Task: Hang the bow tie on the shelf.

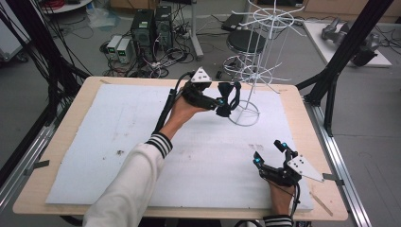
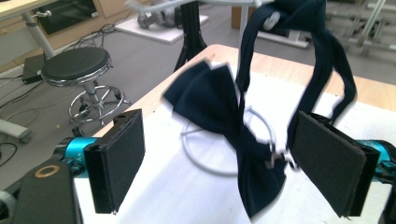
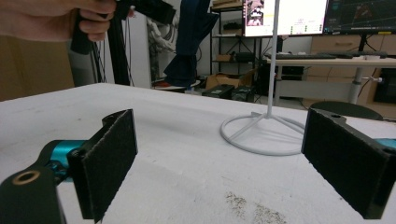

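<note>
A dark navy bow tie (image 2: 219,107) hangs by its strap (image 2: 329,51) from the white wire rack (image 1: 259,52), above the rack's ring base (image 2: 205,161). My left gripper (image 2: 224,140) is open, its two pads on either side of the bow tie and not pressing it. From above, the left gripper (image 1: 222,101) is held up beside the bow tie (image 1: 230,97) at the rack's left. My right gripper (image 1: 269,153) rests open near the table's front right with nothing between its pads. The right gripper view has the bow tie (image 3: 191,37) and the ring base (image 3: 261,133) ahead of this gripper (image 3: 224,144).
A white foam sheet (image 1: 118,137) covers most of the wooden table (image 1: 42,165). A black stool (image 1: 246,41) stands behind the table. Computers and cables (image 1: 151,28) lie on the floor at the back. Black frame posts (image 1: 347,42) rise at the right.
</note>
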Motion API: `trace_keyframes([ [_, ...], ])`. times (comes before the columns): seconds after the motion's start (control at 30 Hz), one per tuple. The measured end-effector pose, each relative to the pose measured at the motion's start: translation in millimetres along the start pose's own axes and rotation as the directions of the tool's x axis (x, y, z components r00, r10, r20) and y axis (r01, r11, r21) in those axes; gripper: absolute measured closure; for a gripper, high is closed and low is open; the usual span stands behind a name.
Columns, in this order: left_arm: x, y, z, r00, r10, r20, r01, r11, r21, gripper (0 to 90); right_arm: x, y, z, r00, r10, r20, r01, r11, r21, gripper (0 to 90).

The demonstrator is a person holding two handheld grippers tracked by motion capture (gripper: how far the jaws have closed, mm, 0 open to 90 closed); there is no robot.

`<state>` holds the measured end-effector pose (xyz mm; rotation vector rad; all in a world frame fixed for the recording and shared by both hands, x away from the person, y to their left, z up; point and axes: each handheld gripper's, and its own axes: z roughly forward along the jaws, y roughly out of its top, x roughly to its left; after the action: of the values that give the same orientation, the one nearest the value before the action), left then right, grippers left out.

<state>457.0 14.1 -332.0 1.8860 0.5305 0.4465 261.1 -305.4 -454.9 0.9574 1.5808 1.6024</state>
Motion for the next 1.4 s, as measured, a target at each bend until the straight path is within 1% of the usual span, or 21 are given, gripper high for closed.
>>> trace_keyframes([
  [0.07, 0.1, -10.8, -14.4, 1.0000, -0.009, 0.005, 0.009, 0.9997, -0.024, 14.7, 0.3, -0.1, 0.0, 1.0000, -0.002, 0.001, 0.002, 1.000, 0.000, 9.6],
  [0.13, 0.5, -22.1, -32.2, 0.9999, -0.011, 0.003, 0.011, 0.9978, -0.066, 14.7, 0.3, -0.1, 0.2, 1.0000, -0.007, 0.000, 0.007, 1.000, -0.002, 9.6],
  [0.27, 5.7, -41.1, -67.4, 0.9985, -0.053, -0.011, 0.051, 0.9920, -0.115, 14.8, 0.6, -0.1, 0.4, 0.9999, -0.016, 0.002, 0.016, 1.000, -0.004, 9.6],
  [0.3, 7.0, -45.8, -75.6, 0.9983, -0.057, -0.012, 0.055, 0.9897, -0.133, 14.8, 0.6, -0.1, 0.4, 0.9998, -0.018, 0.002, 0.018, 1.000, -0.004, 9.6],
  [0.37, 8.4, -56.3, -94.0, 0.9983, -0.051, -0.028, 0.046, 0.9890, -0.141, 14.8, 0.5, -0.1, 0.4, 0.9998, -0.018, 0.002, 0.018, 1.000, -0.004, 9.6],
  [0.4, 8.7, -61.9, -102.0, 0.9980, -0.056, -0.030, 0.051, 0.9868, -0.154, 14.8, 0.4, -0.1, 0.4, 0.9998, -0.017, 0.002, 0.017, 1.000, -0.003, 9.6],
  [0.53, 9.2, -84.6, -132.4, 0.9956, -0.072, -0.060, 0.060, 0.9822, -0.178, 14.9, 0.4, 0.0, 0.4, 0.9999, -0.016, 0.003, 0.016, 1.000, -0.002, 9.6],
  [0.67, 7.5, -112.6, -165.1, 0.9902, -0.079, -0.115, 0.054, 0.9778, -0.202, 14.9, 0.6, 0.0, 0.5, 0.9999, -0.016, 0.003, 0.016, 1.000, -0.003, 9.6],
  [0.77, 4.6, -136.0, -187.5, 0.9827, -0.096, -0.158, 0.060, 0.9729, -0.223, 14.9, 0.4, 0.0, 0.5, 0.9999, -0.017, 0.003, 0.017, 1.000, -0.002, 9.6],
  [0.8, 3.3, -143.9, -194.7, 0.9799, -0.094, -0.176, 0.053, 0.9726, -0.226, 14.9, 0.5, 0.0, 0.5, 0.9999, -0.016, 0.004, 0.016, 1.000, -0.002, 9.6],
  [0.83, 1.9, -151.8, -201.5, 0.9755, -0.097, -0.198, 0.050, 0.9718, -0.231, 14.9, 0.6, 0.0, 0.5, 0.9999, -0.016, 0.004, 0.016, 1.000, -0.001, 9.6],
  [0.97, -1.8, -184.7, -225.9, 0.9547, -0.133, -0.266, 0.059, 0.9612, -0.270, 14.9, 0.6, 0.0, 0.5, 0.9999, -0.016, 0.005, 0.016, 1.000, -0.002, 9.6],
  [1.03, -2.1, -199.3, -235.2, 0.9424, -0.162, -0.293, 0.070, 0.9513, -0.300, 14.9, 0.7, 0.0, 0.6, 0.9998, -0.017, 0.006, 0.017, 1.000, -0.002, 9.6],
  [1.1, -2.3, -211.1, -242.5, 0.9299, -0.183, -0.319, 0.074, 0.9423, -0.327, 14.9, 0.7, -0.1, 0.6, 0.9998, -0.017, 0.006, 0.017, 1.000, -0.002, 9.6],
  [1.13, -2.2, -215.4, -245.3, 0.9265, -0.187, -0.327, 0.070, 0.9384, -0.338, 14.9, 0.7, -0.1, 0.5, 0.9998, -0.017, 0.006, 0.017, 1.000, -0.001, 9.6],
  [1.17, -1.9, -218.4, -247.1, 0.9219, -0.191, -0.337, 0.069, 0.9369, -0.343, 14.9, 0.7, -0.1, 0.5, 0.9998, -0.016, 0.006, 0.016, 1.000, -0.001, 9.6],
  [1.23, -1.2, -222.8, -248.4, 0.9180, -0.203, -0.340, 0.076, 0.9325, -0.353, 15.0, 0.8, -0.1, 0.5, 0.9998, -0.018, 0.007, 0.018, 1.000, -0.001, 9.6],
  [1.27, -0.9, -224.1, -248.3, 0.9165, -0.205, -0.344, 0.077, 0.9331, -0.351, 14.9, 0.9, -0.1, 0.5, 0.9998, -0.019, 0.008, 0.019, 1.000, -0.001, 9.6],
  [1.3, -1.0, -224.3, -248.7, 0.9165, -0.206, -0.343, 0.076, 0.9310, -0.357, 15.0, 1.0, -0.1, 0.6, 0.9998, -0.021, 0.008, 0.021, 1.000, -0.001, 9.6],
  [1.37, -2.5, -225.4, -249.5, 0.9152, -0.198, -0.351, 0.060, 0.9289, -0.365, 15.0, 1.7, -0.1, 0.5, 0.9998, -0.016, 0.007, 0.016, 1.000, 0.002, 9.6],
  [1.4, -3.8, -226.1, -250.0, 0.9141, -0.195, -0.356, 0.051, 0.9253, -0.376, 15.3, 1.5, -0.2, 0.5, 0.9998, -0.019, 0.006, 0.019, 1.000, 0.000, 9.6],
])
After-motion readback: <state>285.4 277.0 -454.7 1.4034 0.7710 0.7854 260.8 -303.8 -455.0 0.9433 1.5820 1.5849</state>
